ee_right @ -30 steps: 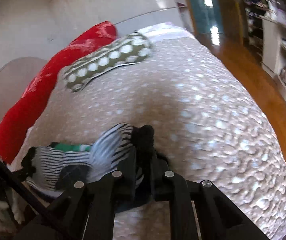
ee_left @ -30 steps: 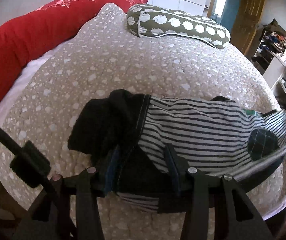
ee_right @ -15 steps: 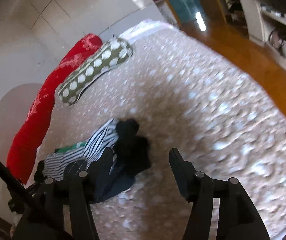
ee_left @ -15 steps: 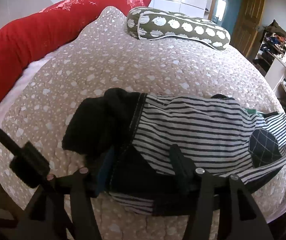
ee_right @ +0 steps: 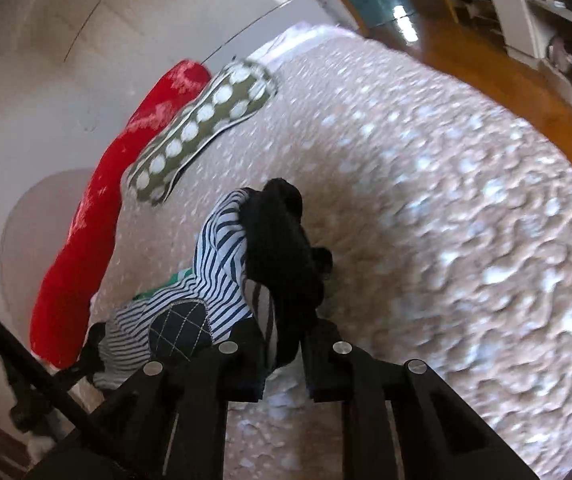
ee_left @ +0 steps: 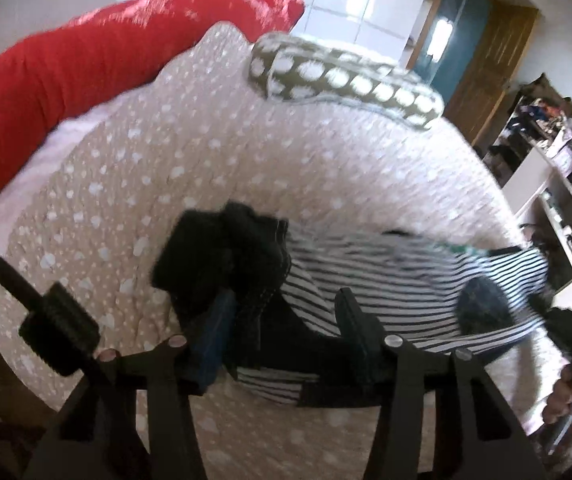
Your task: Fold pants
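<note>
I am working both grippers over the bed [ee_left: 206, 152], and the pants [ee_left: 398, 280] lie on its spotted cover, near the edge closest to me. They are striped, black and white, with a dark checked patch [ee_right: 180, 330] and a fuzzy black part [ee_left: 222, 252] at one end.

My left gripper [ee_left: 282, 344] has its fingers [ee_left: 356, 320] spread apart. They sit low over the near edge of the pants, one by the fuzzy black part and one on the stripes. I do not think they are pinching anything.

My right gripper [ee_right: 284, 356] has its fingers close together, and a bit of striped and black cloth goes down between them. It looks to me like it is clamped on the pants at that end.

How far along am I? The pants look bunched up into a short, thick bundle, so I think some folding is done. But it is not neat. The black part is lumpy, and the edges do not line up. The left view is a bit blurry too, so I cannot see every layer.

What is left, I think, is to bring the held end over, lay it flat, and smooth the bundle.

A red pillow [ee_left: 86, 64] and a spotted green pillow [ee_left: 346, 80] lie far back on the bed, well apart from the pants.
</note>
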The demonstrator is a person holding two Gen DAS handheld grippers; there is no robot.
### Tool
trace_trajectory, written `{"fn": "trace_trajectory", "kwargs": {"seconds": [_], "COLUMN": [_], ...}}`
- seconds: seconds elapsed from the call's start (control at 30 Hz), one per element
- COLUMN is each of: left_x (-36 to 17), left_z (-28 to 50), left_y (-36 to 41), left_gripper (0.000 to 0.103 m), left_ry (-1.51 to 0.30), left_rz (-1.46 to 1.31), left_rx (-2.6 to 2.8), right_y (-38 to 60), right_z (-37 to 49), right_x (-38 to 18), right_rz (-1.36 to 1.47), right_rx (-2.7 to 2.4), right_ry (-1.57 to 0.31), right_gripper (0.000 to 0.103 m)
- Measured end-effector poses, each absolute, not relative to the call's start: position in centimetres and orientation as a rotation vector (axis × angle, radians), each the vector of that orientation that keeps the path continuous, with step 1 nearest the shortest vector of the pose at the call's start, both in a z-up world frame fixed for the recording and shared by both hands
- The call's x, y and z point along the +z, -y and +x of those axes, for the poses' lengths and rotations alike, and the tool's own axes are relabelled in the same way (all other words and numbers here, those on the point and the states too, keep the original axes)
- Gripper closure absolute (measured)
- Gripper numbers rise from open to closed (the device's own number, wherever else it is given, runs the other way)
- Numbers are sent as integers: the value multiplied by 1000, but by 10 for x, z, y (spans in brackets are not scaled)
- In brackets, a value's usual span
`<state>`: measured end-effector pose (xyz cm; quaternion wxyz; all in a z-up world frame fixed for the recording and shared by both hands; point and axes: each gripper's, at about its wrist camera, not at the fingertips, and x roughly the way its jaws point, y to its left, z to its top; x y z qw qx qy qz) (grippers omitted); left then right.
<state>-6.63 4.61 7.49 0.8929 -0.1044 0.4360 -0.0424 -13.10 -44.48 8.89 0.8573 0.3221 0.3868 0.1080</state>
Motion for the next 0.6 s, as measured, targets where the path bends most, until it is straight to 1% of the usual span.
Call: {"fn": "trace_trajectory", "kwargs": {"seconds": [0.1,0.17,0.23,0.27,0.33,0.4,0.43,0.47,0.6], "left_x": [95,101,105,106,107,110,110,109,99], "left_z": [-67,-62,-50,-43,-30,-18,-10,-2,25], "left_y": [-31,-19,0,12,38,68,86,103,167], "left_gripper": [51,50,50,50,49,48,48,48,48], "left_ry": [-884,-896,-927,-949,-988,-1016,-1031,-1049,-1123], "left_rz": [-218,-226,-227,-222,-207,-180,-164,-153,-97], "left_rx": [-142,-190,-243,-273,-340,-407,-446,-484,-619], "right_y": [448,448,448,449,451,451,452,452,446], "right_z": [-130,-129,-132,-134,-139,-142,-145,-148,-151], "right_x": [83,76,73,73,74,77,78,79,78], "right_rz": [679,688,701,704,708,705,699,693,679], "right_rx": [218,209,205,204,210,212,216,220,244], "right_ry": [-828,-844,-835,-831,-821,-809,-799,-794,-791], "right_gripper": [87,83,81,78,74,65,58,54,54]}}
